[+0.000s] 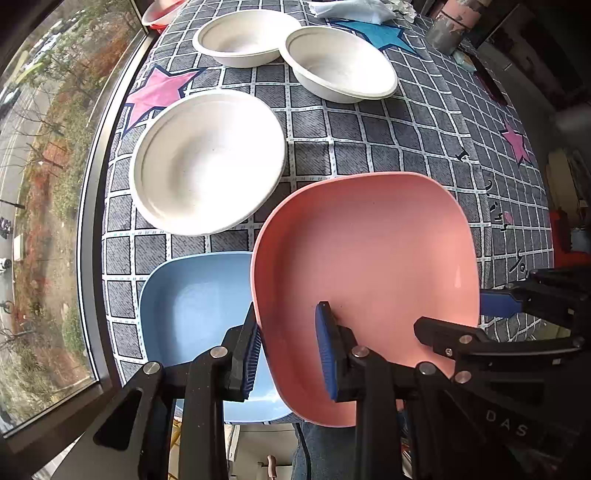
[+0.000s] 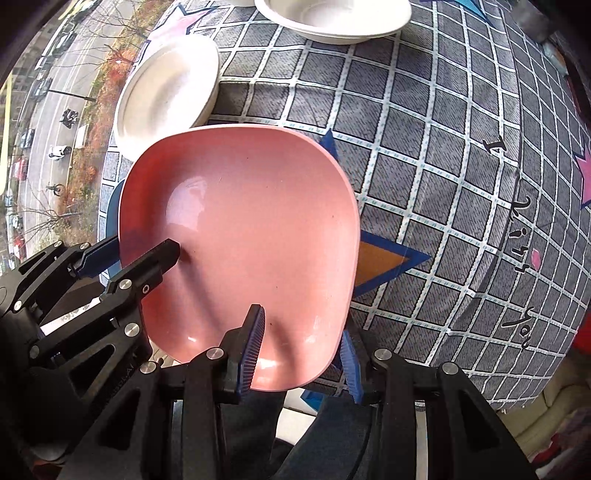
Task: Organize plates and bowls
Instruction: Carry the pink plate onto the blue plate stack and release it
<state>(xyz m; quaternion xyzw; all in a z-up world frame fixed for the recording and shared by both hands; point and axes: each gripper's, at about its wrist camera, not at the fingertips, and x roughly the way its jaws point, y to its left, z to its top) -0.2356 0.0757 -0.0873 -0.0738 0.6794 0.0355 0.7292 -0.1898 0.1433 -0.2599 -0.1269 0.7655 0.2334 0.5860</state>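
Observation:
A pink square plate (image 1: 365, 266) is lifted over the table's near edge; it also shows in the right wrist view (image 2: 251, 236). My left gripper (image 1: 288, 354) straddles its left rim, its jaws apart with a gap to the rim. My right gripper (image 2: 303, 347) straddles its near right rim, jaws likewise apart; it also shows in the left wrist view (image 1: 491, 317). A blue square plate (image 1: 192, 314) lies on the table, partly under the pink one. Three white bowls (image 1: 207, 162) (image 1: 243, 37) (image 1: 340, 62) stand further back.
A checked grey tablecloth (image 1: 424, 140) with star prints covers the table. A window (image 1: 44, 184) runs along the left edge. A red bowl (image 1: 159, 14), white cloth (image 1: 351, 11) and a grey can (image 1: 447, 33) sit at the far end.

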